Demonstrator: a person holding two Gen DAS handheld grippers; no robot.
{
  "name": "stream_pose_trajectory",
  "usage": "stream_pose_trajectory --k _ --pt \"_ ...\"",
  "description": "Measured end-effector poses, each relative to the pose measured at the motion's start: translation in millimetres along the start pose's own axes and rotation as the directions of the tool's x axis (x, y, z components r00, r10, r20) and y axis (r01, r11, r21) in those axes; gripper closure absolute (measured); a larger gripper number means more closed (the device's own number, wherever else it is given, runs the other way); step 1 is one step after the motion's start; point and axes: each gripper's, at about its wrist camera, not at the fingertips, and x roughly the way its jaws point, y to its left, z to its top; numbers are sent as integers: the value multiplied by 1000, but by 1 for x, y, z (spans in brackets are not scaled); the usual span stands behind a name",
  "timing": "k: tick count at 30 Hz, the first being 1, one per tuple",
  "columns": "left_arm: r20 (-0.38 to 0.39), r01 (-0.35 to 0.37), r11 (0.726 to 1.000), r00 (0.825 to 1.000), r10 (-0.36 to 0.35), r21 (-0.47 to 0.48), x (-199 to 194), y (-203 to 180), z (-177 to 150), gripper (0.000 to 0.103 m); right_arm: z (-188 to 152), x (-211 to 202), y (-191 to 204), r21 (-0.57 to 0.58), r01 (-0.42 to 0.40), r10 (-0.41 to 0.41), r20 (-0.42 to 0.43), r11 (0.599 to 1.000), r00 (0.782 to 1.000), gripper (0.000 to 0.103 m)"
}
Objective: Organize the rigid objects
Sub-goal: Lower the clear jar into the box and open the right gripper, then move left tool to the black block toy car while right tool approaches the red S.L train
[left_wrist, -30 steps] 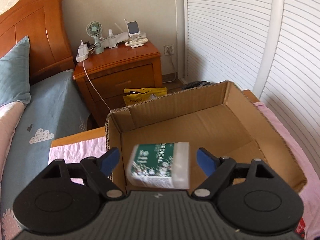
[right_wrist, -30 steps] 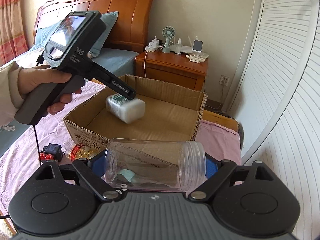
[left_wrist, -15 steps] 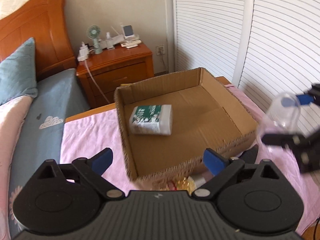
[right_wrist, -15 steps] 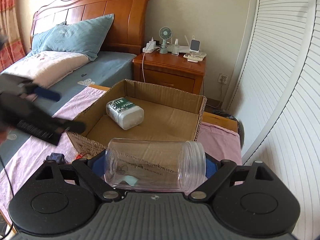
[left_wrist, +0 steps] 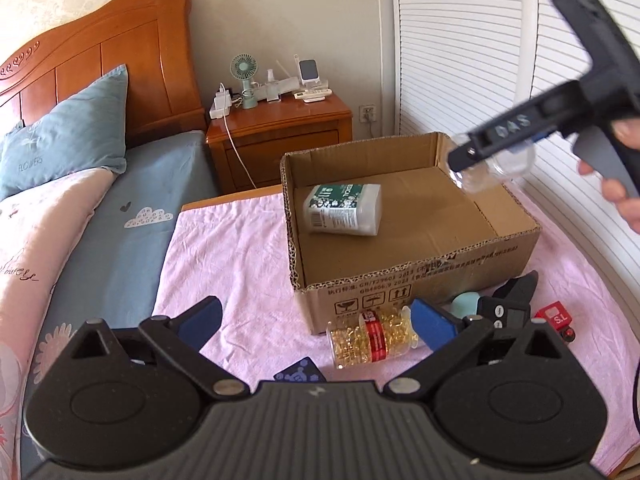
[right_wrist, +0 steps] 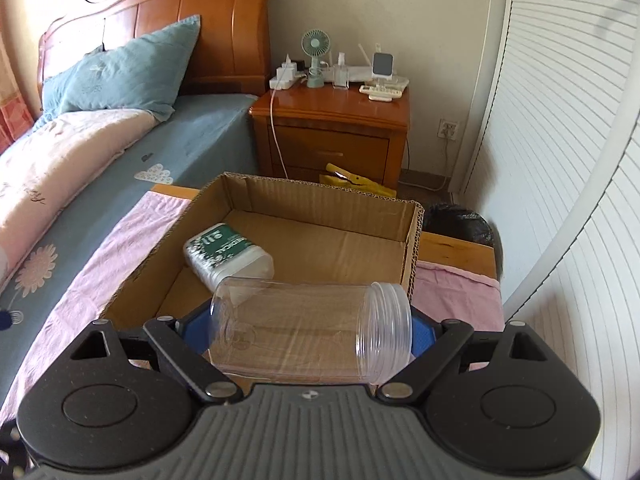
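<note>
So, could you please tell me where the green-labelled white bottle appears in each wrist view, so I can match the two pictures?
Left wrist view: the green-labelled white bottle lies on its side in the cardboard box's far left corner, centre of the picture.
Right wrist view: the bottle lies at the box's left side, left of centre, just beyond the held clear jar.
Shared landmark: the green desk fan on the nightstand.

Bedroom on my feed. Wooden headboard (right_wrist: 168, 32) against a cream wall (right_wrist: 360, 4), blue pillow (right_wrist: 124, 76) on a blue sheet (left_wrist: 120, 240). Wooden nightstand (right_wrist: 336, 128) beside the bed carries a small green fan (right_wrist: 315, 56) and chargers. White louvred doors (left_wrist: 460, 48) on the right. Pink cloth (left_wrist: 232, 256) covers the work surface. Daylight, fairly bright.
</note>
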Motion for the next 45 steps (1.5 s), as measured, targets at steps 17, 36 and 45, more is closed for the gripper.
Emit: stream_pose_trajectory --k 17,36,45 --pt "-39 -12 996 999 9 -85 3 24 -17 3 27 56 -1 19 70 -70 -44 997 997 0" --pt "-31 -37 994 999 34 -101 -24 29 -31 3 -71 -22 2 105 104 -100 -42 989 994 0" --pt "-45 -44 993 998 39 -111 -23 31 -36 3 -125 3 -32 236 216 -171 -198 947 965 0"
